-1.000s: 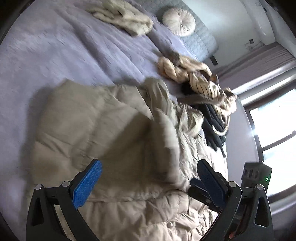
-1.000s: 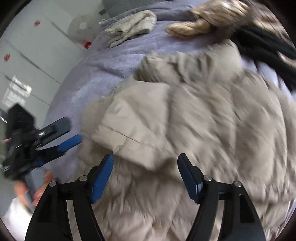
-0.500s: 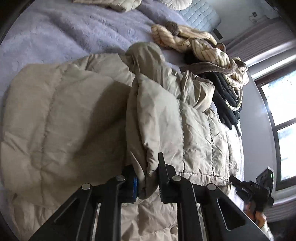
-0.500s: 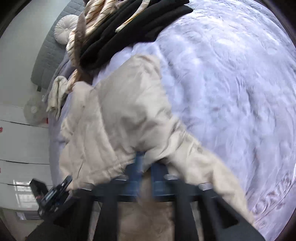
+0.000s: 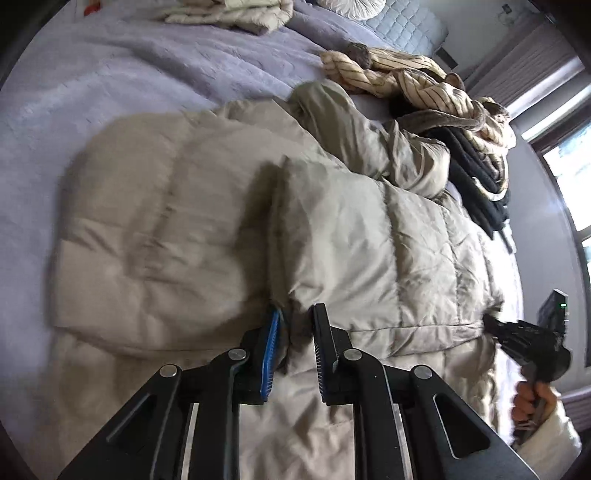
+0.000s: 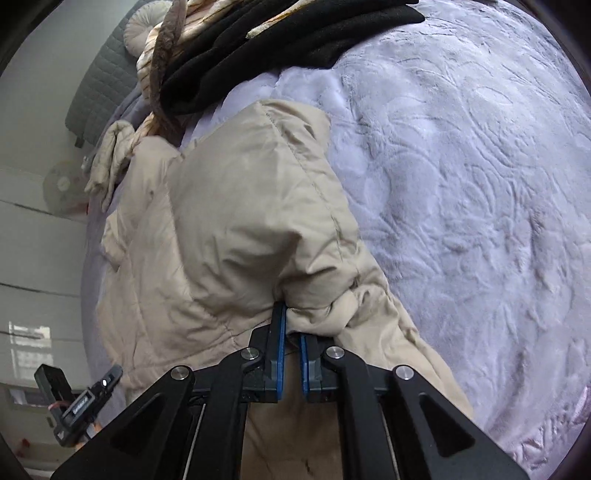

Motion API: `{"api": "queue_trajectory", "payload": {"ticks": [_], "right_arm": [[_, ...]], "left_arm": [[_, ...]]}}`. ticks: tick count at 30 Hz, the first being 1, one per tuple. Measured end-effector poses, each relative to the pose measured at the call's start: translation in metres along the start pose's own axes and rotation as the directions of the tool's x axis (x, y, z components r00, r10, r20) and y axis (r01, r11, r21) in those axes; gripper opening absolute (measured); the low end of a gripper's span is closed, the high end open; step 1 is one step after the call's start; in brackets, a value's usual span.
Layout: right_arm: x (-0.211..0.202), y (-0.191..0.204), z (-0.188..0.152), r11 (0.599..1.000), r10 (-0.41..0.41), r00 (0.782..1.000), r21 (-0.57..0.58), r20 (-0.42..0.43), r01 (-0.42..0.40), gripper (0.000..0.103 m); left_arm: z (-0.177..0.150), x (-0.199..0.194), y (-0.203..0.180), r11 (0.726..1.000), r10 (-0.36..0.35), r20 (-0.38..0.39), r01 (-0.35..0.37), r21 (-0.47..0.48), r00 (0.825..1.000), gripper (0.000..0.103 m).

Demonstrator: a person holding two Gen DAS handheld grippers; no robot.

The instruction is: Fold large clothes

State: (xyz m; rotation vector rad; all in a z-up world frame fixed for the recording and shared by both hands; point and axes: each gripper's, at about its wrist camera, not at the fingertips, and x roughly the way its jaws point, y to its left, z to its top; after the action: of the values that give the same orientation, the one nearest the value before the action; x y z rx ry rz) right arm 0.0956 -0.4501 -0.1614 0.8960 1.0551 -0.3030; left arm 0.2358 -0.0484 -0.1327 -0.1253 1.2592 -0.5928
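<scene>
A beige quilted puffer jacket lies spread on a lavender bed cover. My left gripper is shut on a folded edge of the jacket near its hem. My right gripper is shut on another bunched edge of the same jacket, which is lifted and drapes toward the camera. The right gripper also shows in the left wrist view, at the jacket's right edge. The left gripper shows in the right wrist view at the lower left.
A striped cream garment and black clothes are piled at the far right of the bed; the black clothes also show in the right wrist view. A folded cream garment and a round cushion lie by the headboard. Bare lavender cover stretches right.
A second ago both grippers were open over the jacket. They have since shut on jacket edges and lifted the fabric; the left jaws now stand slightly wider than half a second ago.
</scene>
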Motion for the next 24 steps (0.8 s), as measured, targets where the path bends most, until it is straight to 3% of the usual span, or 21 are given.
{"api": "queue_trajectory", "payload": {"ticks": [4,7,9,11,12,13,14,15,17,19,21,24], "right_arm": [[-0.026,0.001,-0.013,1.000,-0.018,1.000,-0.009,0.016,0.018,0.008],[-0.059,-0.003,-0.020,0.999,-0.027,0.993,-0.033,0.115,0.031,0.008],[-0.069,0.000,-0.010,0.996,-0.056,0.983,-0.063,0.174,0.068,0.017],[-0.069,-0.006,0.006,0.998,-0.039,0.980,-0.049,0.195,0.050,0.044],[-0.067,-0.009,0.015,0.999,-0.012,0.979,-0.030,0.203,0.018,0.044],[-0.060,-0.010,0.026,1.000,0.015,0.980,-0.008,0.197,-0.014,0.041],[-0.054,-0.010,0.031,0.998,0.056,0.982,0.001,0.179,-0.057,0.023],[-0.044,-0.006,0.038,0.993,0.118,0.981,0.001,0.152,-0.119,0.014],[-0.022,0.008,0.045,0.986,0.159,0.984,-0.050,0.077,-0.156,0.012],[-0.002,0.021,0.046,0.987,0.051,0.998,-0.156,0.045,-0.043,0.011],[0.018,0.024,0.046,0.972,-0.045,0.998,-0.230,0.049,0.055,0.005],[0.036,0.013,0.049,0.978,-0.047,0.998,-0.201,0.043,0.055,0.002]], "left_arm": [[0.007,-0.025,0.005,0.999,0.053,0.050,-0.053,0.009,0.997,0.018],[0.017,-0.038,-0.003,0.998,0.050,0.092,-0.054,0.040,0.995,0.018],[0.027,-0.036,-0.015,0.996,0.034,0.103,-0.042,0.074,0.994,0.018],[0.037,-0.025,-0.029,0.995,0.027,0.103,-0.037,0.096,0.994,0.018],[0.039,-0.018,-0.034,0.994,0.021,0.102,-0.032,0.101,0.995,0.018],[0.041,-0.011,-0.038,0.994,0.022,0.101,-0.032,0.106,0.995,0.018],[0.043,0.001,-0.042,0.991,0.043,0.099,-0.055,0.118,0.994,0.018],[0.042,0.010,-0.046,0.987,0.074,0.095,-0.086,0.132,0.993,0.018],[0.038,0.029,-0.043,0.975,0.146,0.069,-0.156,0.159,0.987,0.018],[0.032,0.044,-0.034,0.968,0.182,0.048,-0.187,0.165,0.982,0.018],[0.029,0.051,-0.027,0.972,0.167,0.049,-0.172,0.158,0.985,0.018],[0.030,0.058,-0.025,0.972,0.167,0.043,-0.172,0.161,0.985,0.018]]}}
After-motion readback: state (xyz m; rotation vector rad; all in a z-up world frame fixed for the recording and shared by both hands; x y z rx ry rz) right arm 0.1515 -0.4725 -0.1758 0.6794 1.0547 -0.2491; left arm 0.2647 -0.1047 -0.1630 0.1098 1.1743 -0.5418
